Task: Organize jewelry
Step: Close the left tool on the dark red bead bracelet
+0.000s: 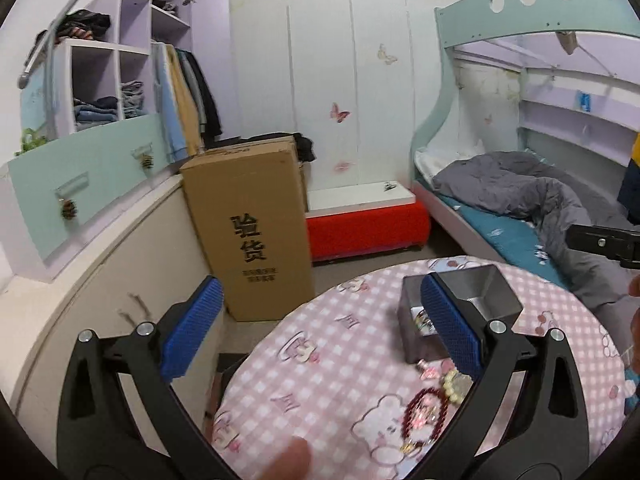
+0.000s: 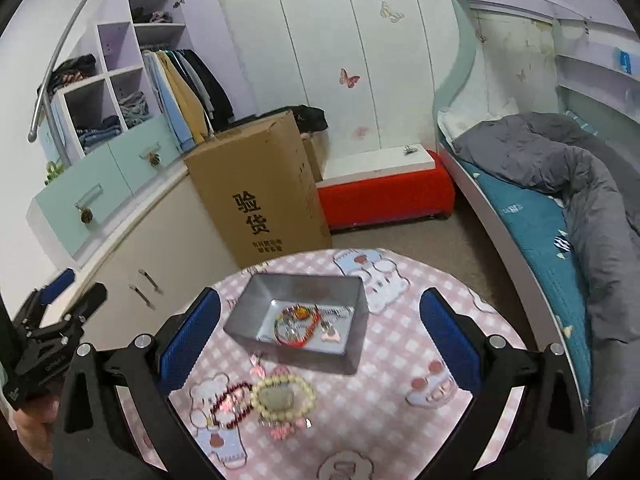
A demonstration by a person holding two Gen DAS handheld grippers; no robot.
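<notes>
a round surface (image 2: 384, 364) with a pink checked cloth carries the jewelry. a grey metal tray (image 2: 356, 312) stands toward its far edge, and inside it lie a red and green bracelet (image 2: 298, 326), a pink pendant (image 2: 331, 334) and some silvery pieces too small to tell apart. on the cloth just in front of the tray, nearer the near edge, a cream bead bracelet (image 2: 283, 400) lies touching a dark red bead bracelet (image 2: 230, 402), with small pink pieces beside them. the right claw (image 2: 320, 340) hangs over the surface with its blue pads wide apart and nothing between them, the tray showing in the gap. the left claw (image 1: 320, 328) is also spread wide and empty, over the left edge of the surface, its right pad in front of the tray. beyond the surface stand a cardboard box (image 2: 260, 196), a red bench (image 2: 386, 196) and a bed (image 2: 560, 184) with a grey quilt.
</notes>
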